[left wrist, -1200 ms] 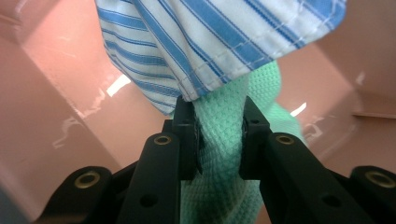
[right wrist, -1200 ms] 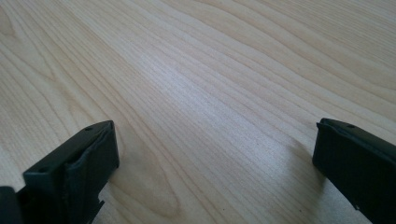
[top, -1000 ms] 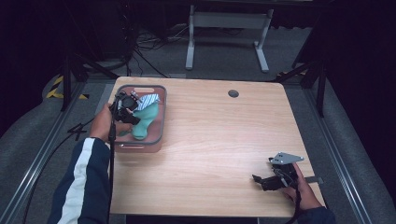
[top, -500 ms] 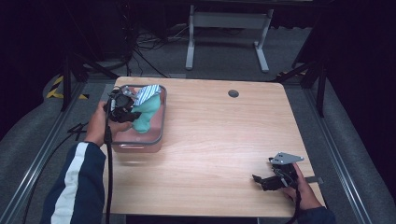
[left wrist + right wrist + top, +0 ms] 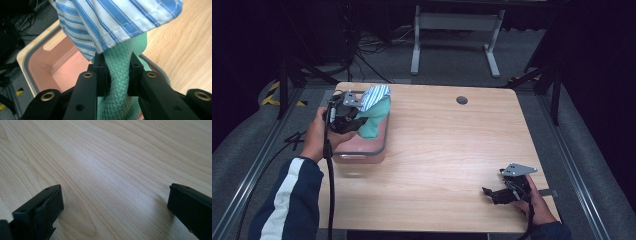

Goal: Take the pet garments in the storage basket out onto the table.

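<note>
Your left gripper (image 5: pixel 117 75) pinches a green waffle-textured cloth (image 5: pixel 373 119), raised above the pink grey-rimmed bin (image 5: pixel 362 150) at the table's 10 o'clock corner; a blue-and-white striped cloth (image 5: pixel 374 96) drapes over the green cloth's top end.

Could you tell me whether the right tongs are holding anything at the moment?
No, the right tongs stand wide open over the bare light wooden table, with nothing between the jaws.
</note>
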Tool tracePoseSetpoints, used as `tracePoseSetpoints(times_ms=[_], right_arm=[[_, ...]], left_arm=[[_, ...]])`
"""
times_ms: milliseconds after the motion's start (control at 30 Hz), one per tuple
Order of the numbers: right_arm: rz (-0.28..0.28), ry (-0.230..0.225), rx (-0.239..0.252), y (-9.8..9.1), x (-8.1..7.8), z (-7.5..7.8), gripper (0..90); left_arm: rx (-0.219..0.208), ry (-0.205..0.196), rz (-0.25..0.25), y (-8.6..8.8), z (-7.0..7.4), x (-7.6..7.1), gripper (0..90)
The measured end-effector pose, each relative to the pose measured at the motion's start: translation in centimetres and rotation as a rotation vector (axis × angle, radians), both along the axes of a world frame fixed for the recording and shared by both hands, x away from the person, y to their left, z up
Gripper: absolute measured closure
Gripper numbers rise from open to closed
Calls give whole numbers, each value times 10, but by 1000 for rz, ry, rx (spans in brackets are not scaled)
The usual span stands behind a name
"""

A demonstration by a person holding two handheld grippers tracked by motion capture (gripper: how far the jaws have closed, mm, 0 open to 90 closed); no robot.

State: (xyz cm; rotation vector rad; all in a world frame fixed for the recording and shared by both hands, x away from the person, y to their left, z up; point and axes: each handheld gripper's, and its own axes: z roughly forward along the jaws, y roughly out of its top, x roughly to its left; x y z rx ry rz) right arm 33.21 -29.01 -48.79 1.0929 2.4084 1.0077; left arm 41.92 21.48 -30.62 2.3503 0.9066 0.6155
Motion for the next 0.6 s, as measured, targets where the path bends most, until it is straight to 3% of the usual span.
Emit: tracePoseSetpoints(times_ms=[600], right_arm=[[0, 0, 0, 0, 0, 0, 6]], left_arm=[[19, 6, -154, -47, 10, -13, 752]])
